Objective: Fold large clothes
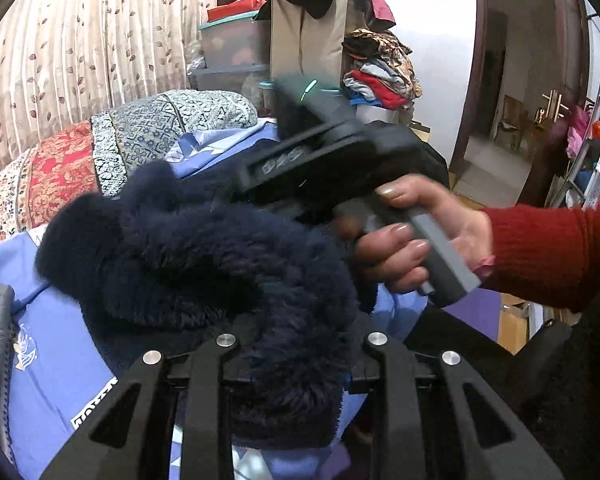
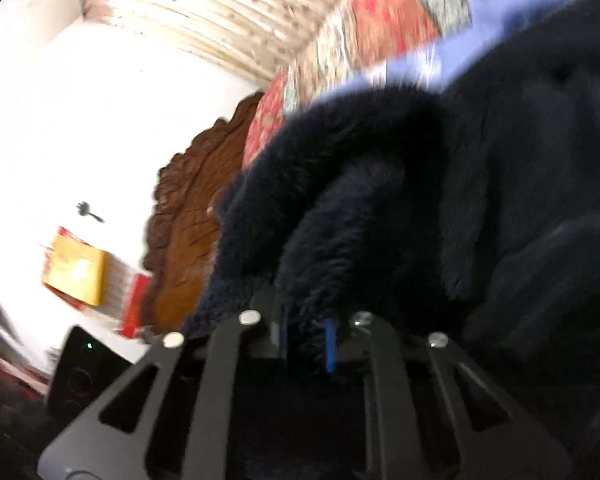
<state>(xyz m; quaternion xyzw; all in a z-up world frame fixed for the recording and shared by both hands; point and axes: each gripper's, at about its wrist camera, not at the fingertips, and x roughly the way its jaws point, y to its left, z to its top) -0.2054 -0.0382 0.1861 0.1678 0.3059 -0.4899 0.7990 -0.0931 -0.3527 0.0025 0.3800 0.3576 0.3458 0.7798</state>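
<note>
A dark navy coat with a fluffy fur collar (image 1: 204, 264) lies bunched on the blue bedspread (image 1: 56, 360). My left gripper (image 1: 300, 376) is shut on a fold of the fur collar close to the lens. In the left wrist view the right gripper's body (image 1: 332, 160) is held by a hand in a red sleeve just beyond the coat; its fingertips are hidden there. In the blurred right wrist view my right gripper (image 2: 306, 340) is shut on the navy fur (image 2: 340, 216), with the rest of the coat (image 2: 540, 160) to the right.
Folded patterned quilts (image 1: 100, 160) lie at the bed's far left by a leaf-print curtain (image 1: 80, 40). Storage boxes and a heap of clothes (image 1: 380, 72) stand behind. An open doorway (image 1: 512, 120) is at right. A carved wooden headboard (image 2: 188, 220) shows in the right wrist view.
</note>
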